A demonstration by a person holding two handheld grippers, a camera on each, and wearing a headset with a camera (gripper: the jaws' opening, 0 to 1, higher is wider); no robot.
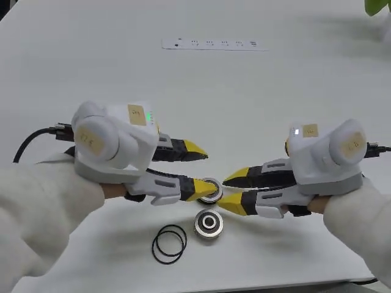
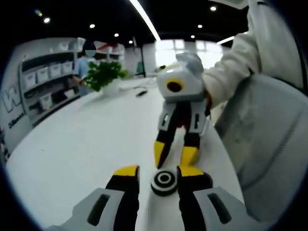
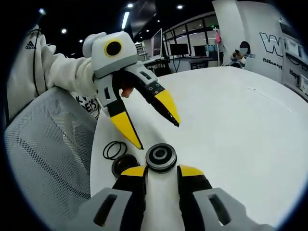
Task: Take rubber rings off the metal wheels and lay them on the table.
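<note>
The white table [image 1: 275, 91] has lots of bare room in the upper half of the head view, up to a power strip [image 1: 214, 44]; its near edge runs just under two black rubber rings [image 1: 169, 243] at the bottom middle. The left gripper [image 1: 208, 170] and right gripper [image 1: 223, 191] are both open and hold nothing, tips pointing at one metal wheel [image 1: 212, 190] in the middle, with a second wheel [image 1: 208, 223] just below. A jaw tip hides part of the middle wheel.

White-and-grey left claw [image 1: 208, 170] and right claw [image 1: 223, 191] (black jaws, yellow tips), black cable [image 1: 29, 144], fluffy cream sleeves [image 1: 43, 204]
</note>
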